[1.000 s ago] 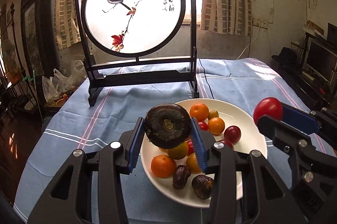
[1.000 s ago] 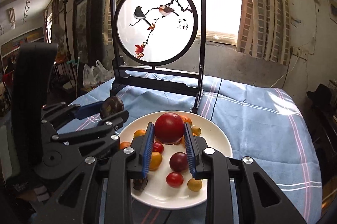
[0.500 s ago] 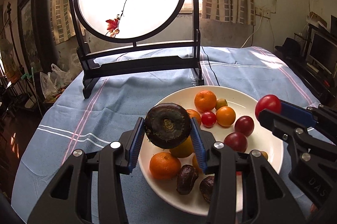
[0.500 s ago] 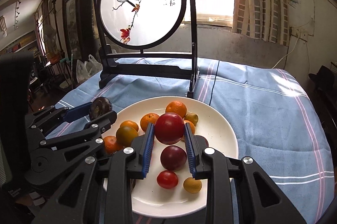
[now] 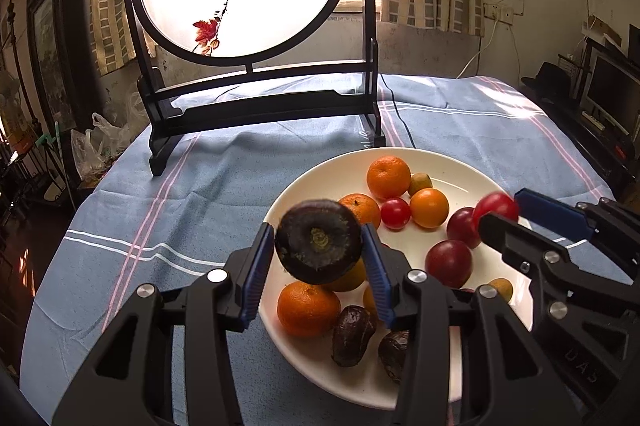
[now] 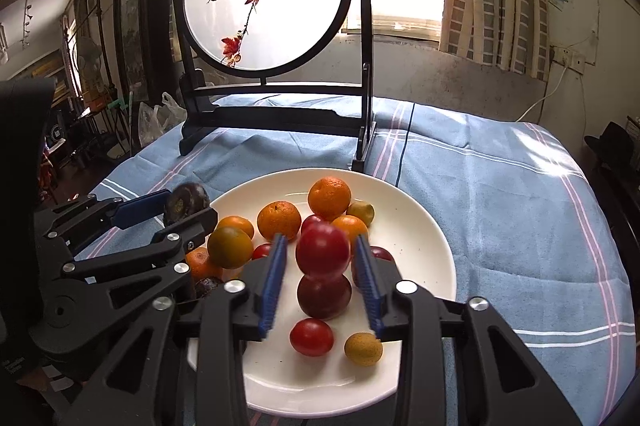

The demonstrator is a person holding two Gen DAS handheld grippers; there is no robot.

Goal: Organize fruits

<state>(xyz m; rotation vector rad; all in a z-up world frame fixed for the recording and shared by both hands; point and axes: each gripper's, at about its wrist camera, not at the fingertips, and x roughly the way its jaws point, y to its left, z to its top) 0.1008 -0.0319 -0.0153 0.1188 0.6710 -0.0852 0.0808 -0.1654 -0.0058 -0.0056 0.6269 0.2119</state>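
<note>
On my left, the left gripper (image 5: 319, 246) is opening, the dark round fruit (image 5: 318, 241) loose between its pads above the white plate (image 6: 416, 226). Right gripper (image 6: 318, 278) opens too (gaps both sides), red fruit (image 6: 322, 248) slipping free over the plate.

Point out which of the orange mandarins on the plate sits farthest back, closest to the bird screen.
The mandarin at the plate's far side, beside a small greenish-yellow fruit. The other mandarins all lie nearer the cameras, toward the plate's left and middle.
</note>
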